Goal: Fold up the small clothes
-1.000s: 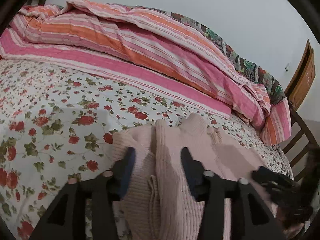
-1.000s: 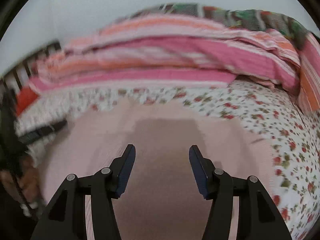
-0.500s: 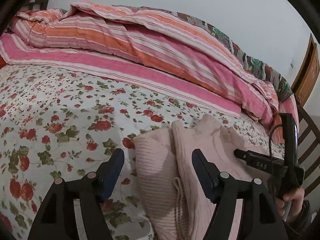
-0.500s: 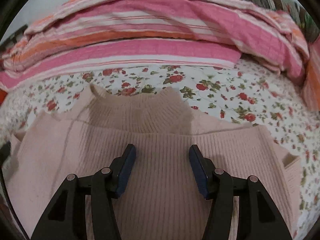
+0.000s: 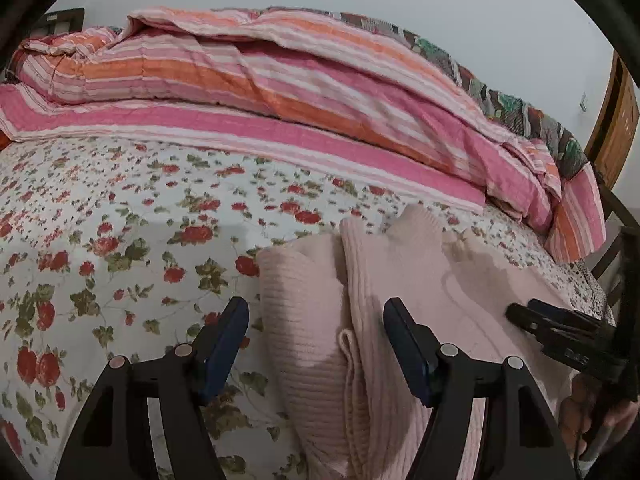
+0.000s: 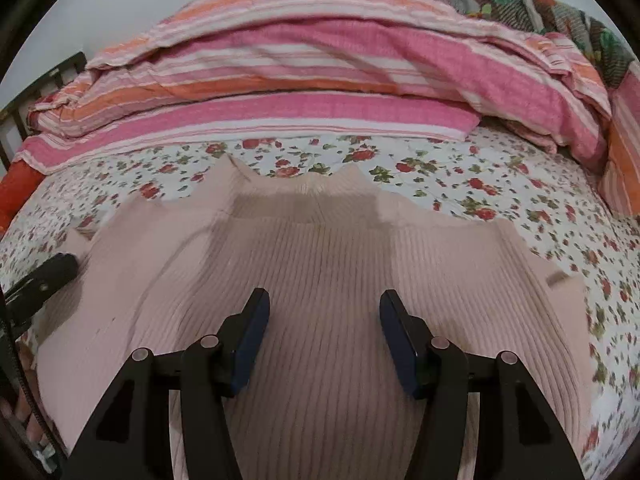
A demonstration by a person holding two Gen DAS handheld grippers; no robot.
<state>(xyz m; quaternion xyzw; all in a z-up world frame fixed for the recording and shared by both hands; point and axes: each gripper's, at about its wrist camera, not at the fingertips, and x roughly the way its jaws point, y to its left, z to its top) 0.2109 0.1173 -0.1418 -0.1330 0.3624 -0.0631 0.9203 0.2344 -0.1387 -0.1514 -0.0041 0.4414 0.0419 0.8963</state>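
Observation:
A pale pink ribbed sweater (image 6: 320,280) lies spread on the floral bed sheet (image 6: 460,184), collar toward the striped quilt. In the left wrist view the sweater (image 5: 304,300) shows its left sleeve folded in along the side. My left gripper (image 5: 316,320) is open and empty, hovering over the sweater's left edge. My right gripper (image 6: 324,316) is open and empty, above the middle of the sweater's body. The right gripper also shows at the right edge of the left wrist view (image 5: 560,328), and the left gripper at the left edge of the right wrist view (image 6: 40,280).
A bunched pink and orange striped quilt (image 5: 280,92) lies along the far side of the bed. A patterned blanket (image 6: 540,4) lies behind it. A wooden door (image 5: 616,120) and the bed frame (image 5: 624,232) stand at the right. The floral sheet (image 5: 100,220) stretches to the left.
My left gripper has opened wider and pulled back and left off the sweater. My right gripper has moved back, bringing the whole sweater body into view.

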